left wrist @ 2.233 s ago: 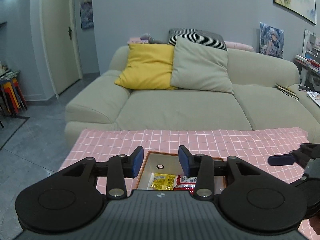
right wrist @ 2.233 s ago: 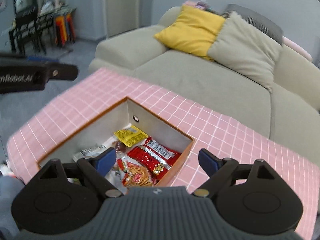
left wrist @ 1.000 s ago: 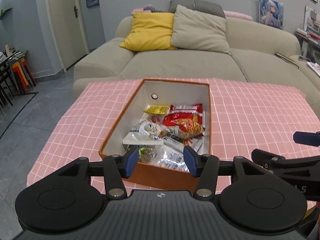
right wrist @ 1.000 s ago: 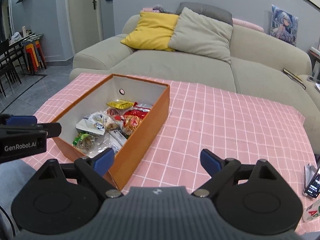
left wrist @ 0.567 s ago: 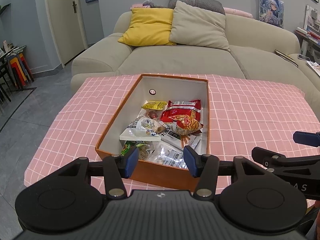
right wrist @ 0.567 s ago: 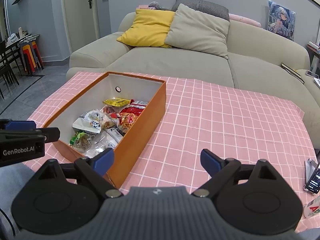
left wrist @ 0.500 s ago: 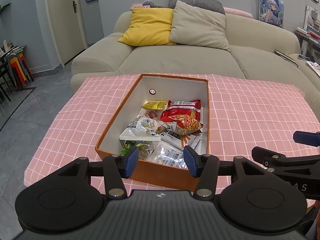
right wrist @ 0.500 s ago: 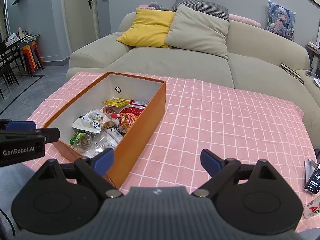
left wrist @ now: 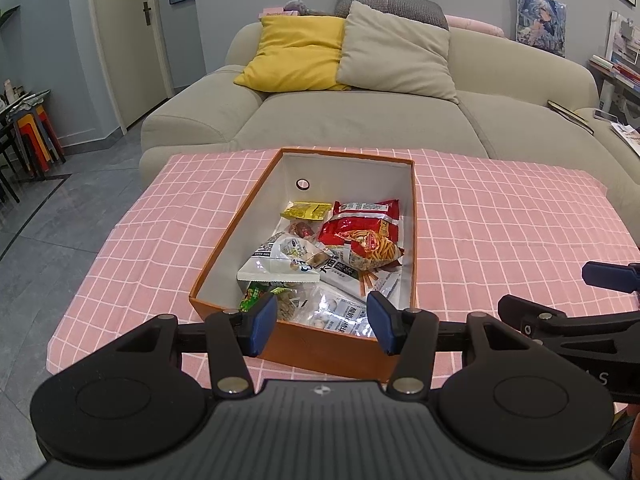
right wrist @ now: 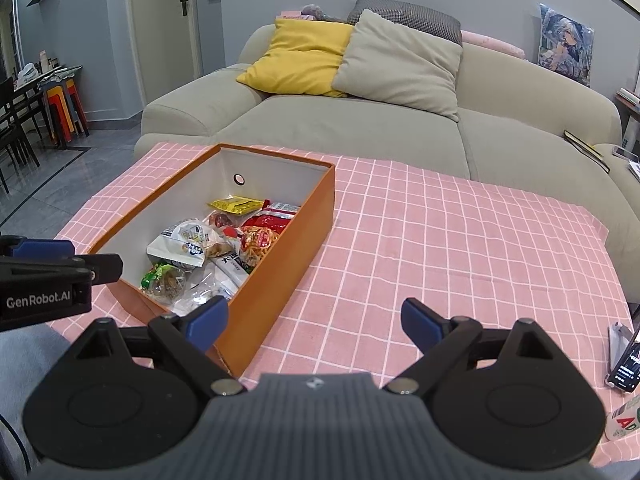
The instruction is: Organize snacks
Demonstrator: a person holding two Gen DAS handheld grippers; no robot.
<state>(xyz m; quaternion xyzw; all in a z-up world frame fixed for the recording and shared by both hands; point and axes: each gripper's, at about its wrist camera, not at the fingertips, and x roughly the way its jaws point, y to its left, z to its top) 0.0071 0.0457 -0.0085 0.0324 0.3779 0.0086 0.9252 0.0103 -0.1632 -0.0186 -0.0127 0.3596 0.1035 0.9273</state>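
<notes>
Before the orange box point(left wrist: 320, 344), left gripper point(left wrist: 322, 322) gapes narrowly, right gripper point(right wrist: 316, 320) wide, both seemingly empty.

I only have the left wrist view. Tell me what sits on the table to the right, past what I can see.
Observer: A phone stands propped at the table's right edge, screen lit.
Operator: Report the right tool's opening; I see only one finger of it.
Observer: The right tool is open wide and empty, over bare cloth beside the box.
Operator: Describe the box's outer right wall.
Observer: It is plain orange, and nothing leans on it.
Operator: Say whether the left tool is inside the box.
Observer: From the right wrist view its finger sits short of the box's near left corner, outside it.
</notes>
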